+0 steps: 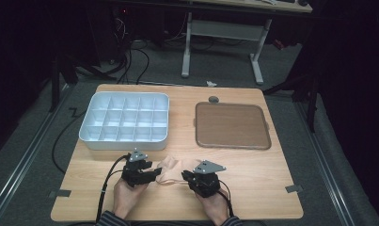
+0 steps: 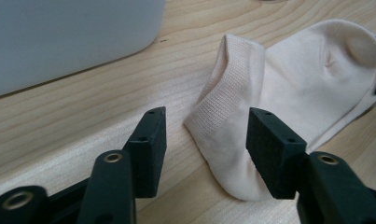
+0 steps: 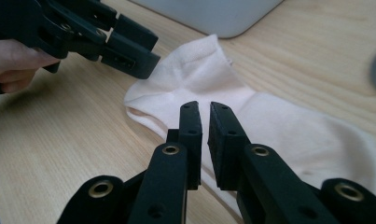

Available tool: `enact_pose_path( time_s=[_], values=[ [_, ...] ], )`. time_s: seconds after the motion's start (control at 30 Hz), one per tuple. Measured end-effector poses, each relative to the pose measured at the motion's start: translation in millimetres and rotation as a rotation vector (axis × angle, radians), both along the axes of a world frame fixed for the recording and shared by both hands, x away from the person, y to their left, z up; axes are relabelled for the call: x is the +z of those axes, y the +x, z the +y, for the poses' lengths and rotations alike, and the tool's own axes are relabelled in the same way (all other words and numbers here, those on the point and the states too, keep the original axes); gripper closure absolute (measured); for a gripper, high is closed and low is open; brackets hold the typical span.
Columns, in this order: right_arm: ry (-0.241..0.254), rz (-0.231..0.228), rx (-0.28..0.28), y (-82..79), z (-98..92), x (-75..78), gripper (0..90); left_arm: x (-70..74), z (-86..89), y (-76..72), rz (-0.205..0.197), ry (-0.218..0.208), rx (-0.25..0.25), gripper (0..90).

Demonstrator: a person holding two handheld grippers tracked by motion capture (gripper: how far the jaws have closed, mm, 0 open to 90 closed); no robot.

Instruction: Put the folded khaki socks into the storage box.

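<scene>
A pale cream sock (image 1: 170,169) lies flat on the wooden table (image 1: 272,179) between my two grippers. My left gripper (image 1: 156,173) stands open with its jaws on either side of the sock's ribbed cuff (image 2: 223,107), and the pads do not press on it. From the other side my right gripper (image 1: 185,176) hangs over the sock's edge (image 3: 279,126) with its jaws (image 3: 205,112) almost together. Pale fabric shows through the slim gap, and I cannot tell whether the pads pinch it. The left gripper (image 3: 129,46) also shows in the right gripper view, over the sock's far end.
A white compartment box (image 1: 126,141) sits just behind the sock at the left. To its right lies a flat brown tray (image 1: 232,125). A small dark round thing (image 1: 214,99) rests near the table's back edge. Bare wood lies to the right of my hands.
</scene>
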State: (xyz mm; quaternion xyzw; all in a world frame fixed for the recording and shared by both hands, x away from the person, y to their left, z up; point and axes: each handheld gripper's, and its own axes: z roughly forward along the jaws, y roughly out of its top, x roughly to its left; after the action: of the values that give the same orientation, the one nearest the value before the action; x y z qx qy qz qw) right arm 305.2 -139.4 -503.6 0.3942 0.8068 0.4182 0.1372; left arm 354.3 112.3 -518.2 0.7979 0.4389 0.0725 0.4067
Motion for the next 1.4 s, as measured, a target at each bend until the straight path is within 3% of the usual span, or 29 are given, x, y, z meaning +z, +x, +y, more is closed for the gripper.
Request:
enact_pose_path(
  time_s=[0.37,0.5,0.63,0.83,0.97,1.0,1.33,1.4],
  values=[
    [-0.051,0.035,0.016,6.1,20.4,-15.6,85.0,-8.6,-6.6,5.0,0.029,0.003,-0.004,51.6],
    [-0.105,0.052,0.027,6.7,25.3,-23.4,85.7,-9.3,-7.4,5.4,0.025,-0.001,-0.004,52.6],
    [-0.091,0.058,0.029,6.7,24.6,-24.6,86.8,-8.5,-10.8,3.7,0.018,0.021,0.003,53.0],
    [-0.098,0.053,0.036,6.1,24.4,-25.0,87.5,-8.3,-12.8,3.1,0.017,0.031,-0.007,63.8],
    [-0.101,0.051,0.036,5.9,24.3,-25.1,87.5,-9.3,-14.2,3.0,0.019,0.023,-0.02,69.7],
    [-0.101,0.05,0.04,6.2,24.2,-25.1,87.6,-9.9,-15.0,2.4,0.011,0.023,-0.028,74.9],
    [-0.102,0.043,0.047,6.2,24.2,-25.4,87.5,-12.0,-14.4,4.1,0.033,-0.015,-0.033,81.9],
    [-0.099,0.052,0.043,6.3,24.4,-24.9,86.0,-11.7,-14.8,2.4,0.016,-0.008,-0.043,82.6]
  ],
)
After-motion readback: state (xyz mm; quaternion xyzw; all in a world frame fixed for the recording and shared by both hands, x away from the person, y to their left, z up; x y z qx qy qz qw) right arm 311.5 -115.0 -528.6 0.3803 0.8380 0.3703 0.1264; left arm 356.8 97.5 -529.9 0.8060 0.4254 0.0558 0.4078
